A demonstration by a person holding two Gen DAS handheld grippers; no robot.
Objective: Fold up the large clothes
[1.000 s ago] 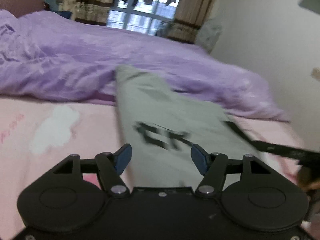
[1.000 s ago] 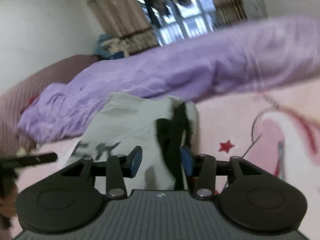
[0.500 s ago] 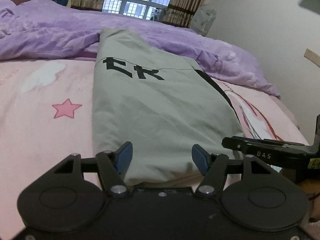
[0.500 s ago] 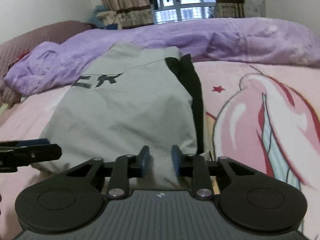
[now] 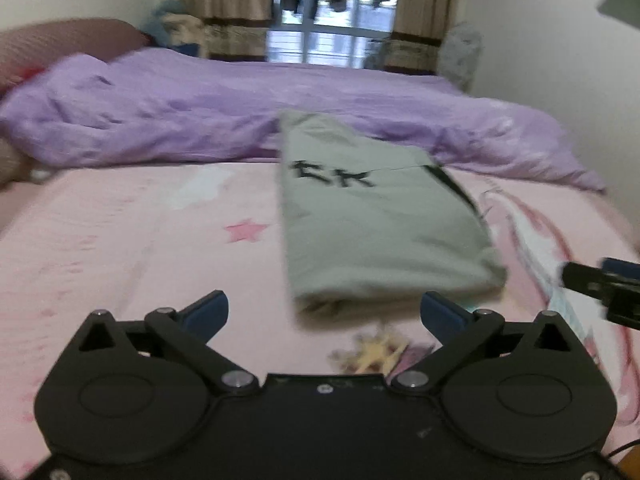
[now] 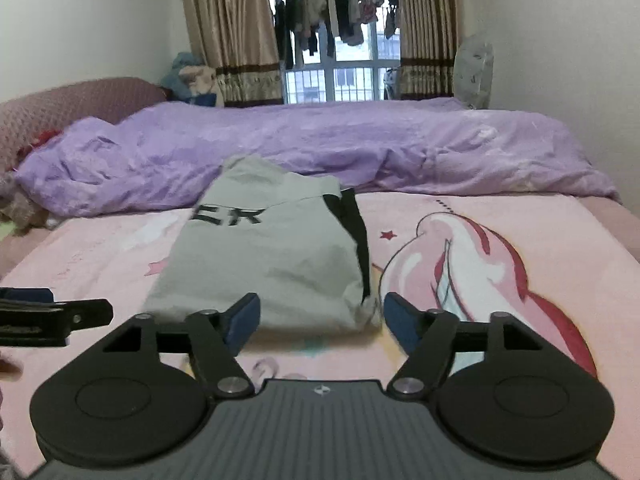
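A grey garment (image 5: 376, 224) with black lettering and a black side stripe lies folded into a long rectangle on the pink bed sheet (image 5: 140, 248). It also shows in the right wrist view (image 6: 272, 256). My left gripper (image 5: 324, 314) is open and empty, just short of the garment's near edge. My right gripper (image 6: 320, 318) is open and empty, close to the garment's near right corner. The right gripper's tip shows at the right edge of the left wrist view (image 5: 600, 280). The left gripper's tip shows at the left edge of the right wrist view (image 6: 52, 314).
A crumpled purple duvet (image 6: 320, 148) lies across the far side of the bed, behind the garment. A dark red headboard (image 6: 72, 104) is at far left. A window with curtains (image 6: 336, 40) and a wall (image 6: 560, 40) bound the room.
Both grippers have opened wider and pulled back from the garment's near edge. The right gripper let go of the cloth. The folded garment now lies flat on the sheet.
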